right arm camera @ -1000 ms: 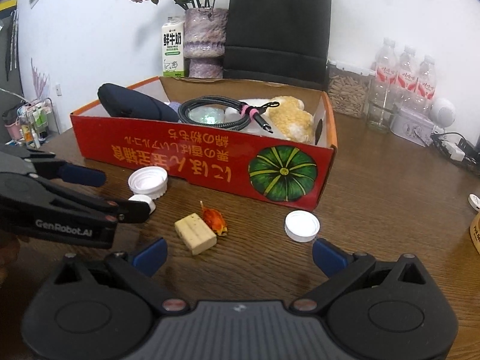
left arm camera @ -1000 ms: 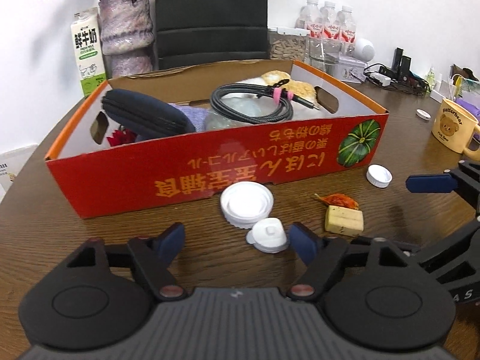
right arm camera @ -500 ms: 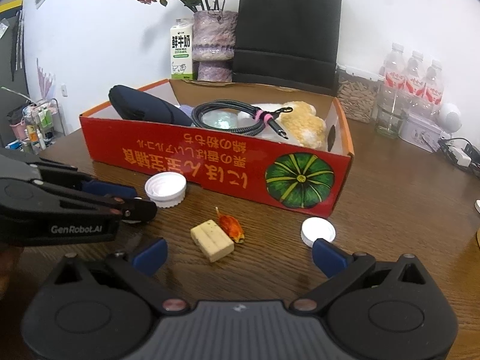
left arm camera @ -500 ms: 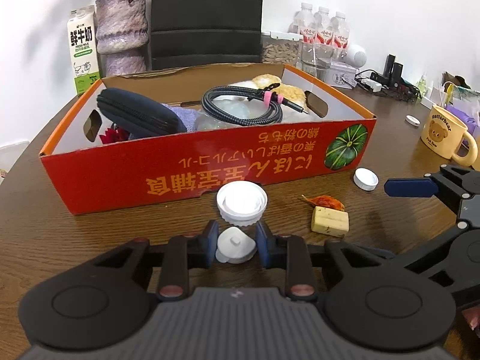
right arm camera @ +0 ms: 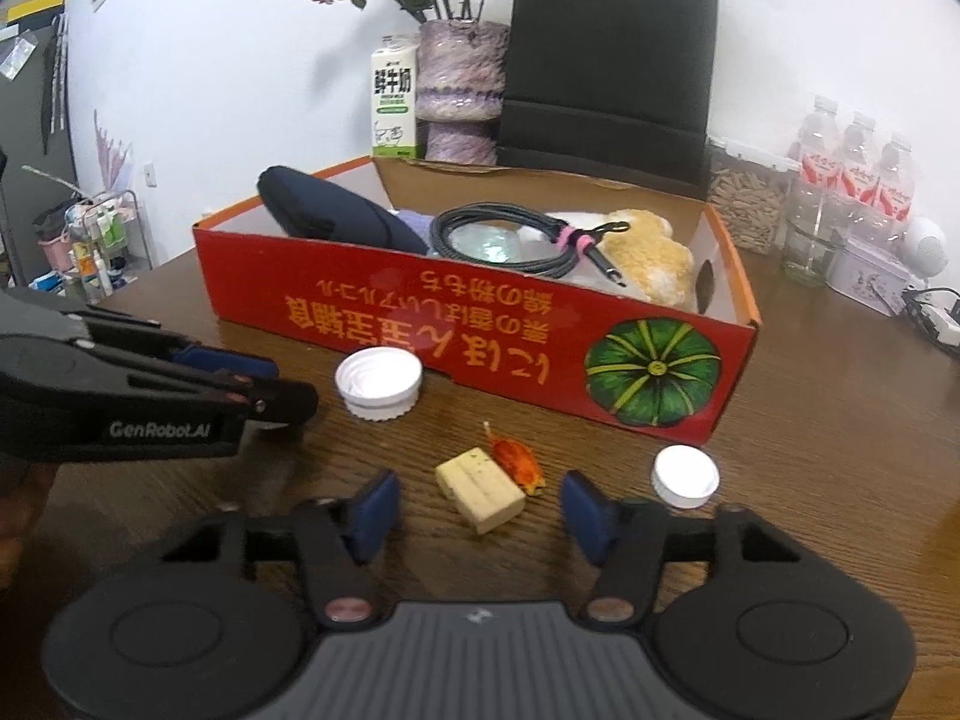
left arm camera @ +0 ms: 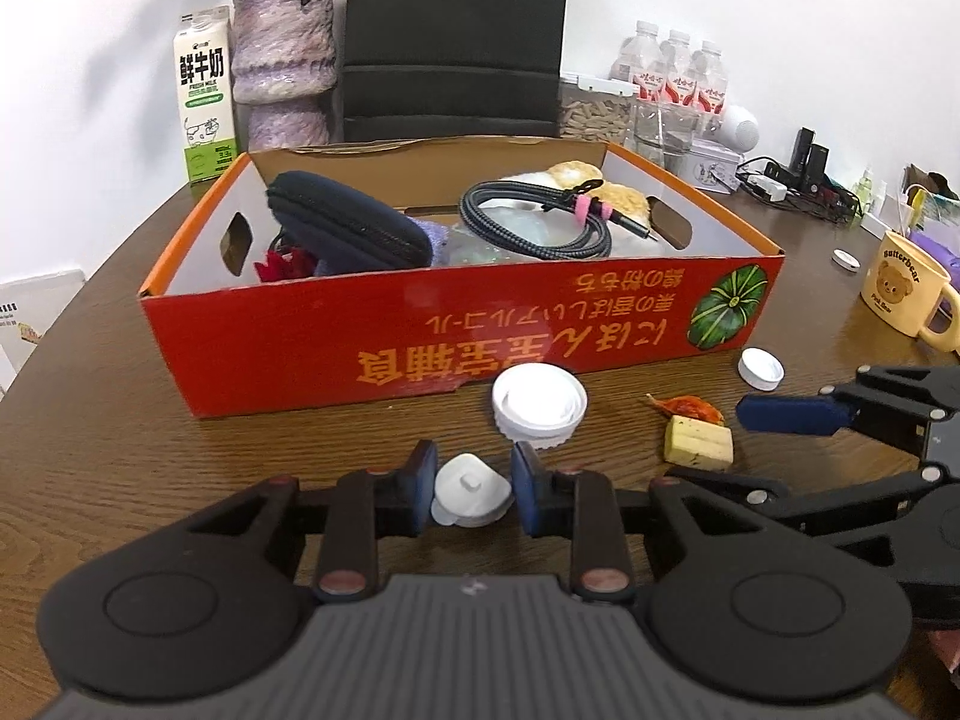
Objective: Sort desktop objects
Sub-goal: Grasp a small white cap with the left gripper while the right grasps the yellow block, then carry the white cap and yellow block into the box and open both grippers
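— Where's the box from your tongs?
— The red box (left arm camera: 456,330) sits ahead on the worktop (left arm camera: 108,456). My left tongs (left arm camera: 471,489) pinch the small white cap (left arm camera: 471,489).
— And the right?
— My right tongs (right arm camera: 477,507) are closing around the cream block (right arm camera: 480,489), its long axis slanting across the gap, pads not touching.

small white cap (left arm camera: 471,489) in left gripper (left arm camera: 473,487)
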